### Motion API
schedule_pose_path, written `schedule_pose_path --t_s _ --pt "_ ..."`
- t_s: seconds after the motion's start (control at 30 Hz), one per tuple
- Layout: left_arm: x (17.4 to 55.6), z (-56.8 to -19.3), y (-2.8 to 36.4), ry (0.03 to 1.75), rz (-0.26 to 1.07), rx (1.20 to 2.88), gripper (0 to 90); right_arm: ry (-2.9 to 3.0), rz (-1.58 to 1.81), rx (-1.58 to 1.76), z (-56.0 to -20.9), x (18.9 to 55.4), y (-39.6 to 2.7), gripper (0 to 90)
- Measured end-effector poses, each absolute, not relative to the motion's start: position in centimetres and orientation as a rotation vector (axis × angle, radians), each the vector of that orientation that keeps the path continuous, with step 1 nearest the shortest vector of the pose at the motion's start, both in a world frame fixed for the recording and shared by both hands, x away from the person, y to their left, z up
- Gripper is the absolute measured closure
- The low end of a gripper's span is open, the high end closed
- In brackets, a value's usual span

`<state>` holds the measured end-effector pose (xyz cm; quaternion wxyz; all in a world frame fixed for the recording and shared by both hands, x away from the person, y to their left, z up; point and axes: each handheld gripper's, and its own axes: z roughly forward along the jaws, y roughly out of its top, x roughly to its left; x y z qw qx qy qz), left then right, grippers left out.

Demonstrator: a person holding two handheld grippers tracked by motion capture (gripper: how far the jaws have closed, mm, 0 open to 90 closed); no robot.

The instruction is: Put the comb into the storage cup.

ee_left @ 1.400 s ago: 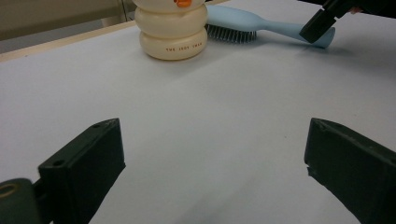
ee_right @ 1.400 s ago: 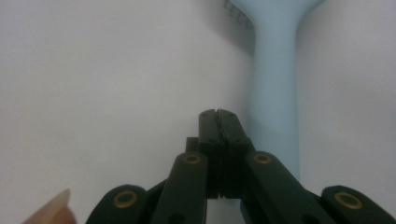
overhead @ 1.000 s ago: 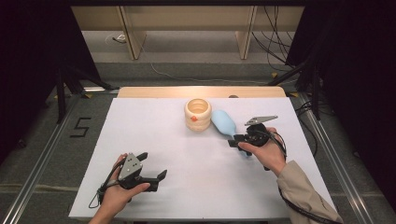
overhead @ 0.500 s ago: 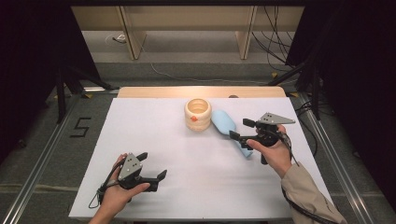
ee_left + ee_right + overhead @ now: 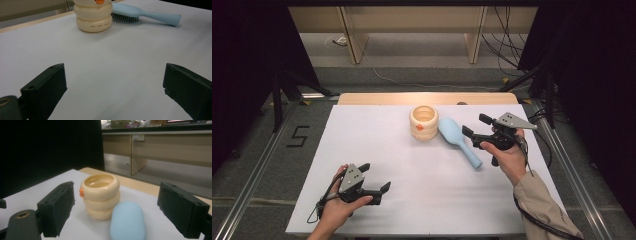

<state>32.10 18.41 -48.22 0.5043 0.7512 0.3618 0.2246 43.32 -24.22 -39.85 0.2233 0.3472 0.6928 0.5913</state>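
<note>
Ahead of your left gripper (image 5: 373,187) the table (image 5: 422,200) lies open; cup (image 5: 424,122) and hairbrush (image 5: 458,140) crowd the far middle.

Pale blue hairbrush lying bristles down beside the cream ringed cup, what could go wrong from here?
The pale blue plastic hairbrush lies with its head close against the cream ringed cup, so a push along the handle might shove or tip the cup.

The right gripper, jaws just opened with nothing between them, hovers by the handle; lowering it carelessly could skid the brush across the white tabletop.

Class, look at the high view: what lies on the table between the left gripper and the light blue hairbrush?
Nothing: between the left gripper and the hairbrush the white table cover is bare, as the high view and left gripper view show.
</note>
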Motion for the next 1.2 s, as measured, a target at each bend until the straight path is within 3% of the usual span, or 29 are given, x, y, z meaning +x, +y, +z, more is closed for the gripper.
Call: schedule_pose_path --t_s 0.57,0.77,1.2 --pt "32.1 -48.2 18.4 0.876 0.545 1.814 4.5 2.127 1.457 0.941 -39.0 46.2 -22.2 11.4" --pt "32.1 -48.2 18.4 0.872 0.541 1.812 4.5 2.365 1.076 1.205 -40.6 48.4 -21.3 15.9" --pt "32.1 -48.2 18.3 0.868 0.535 1.815 4.6 2.64 0.594 1.307 -43.8 50.9 -19.1 21.0"
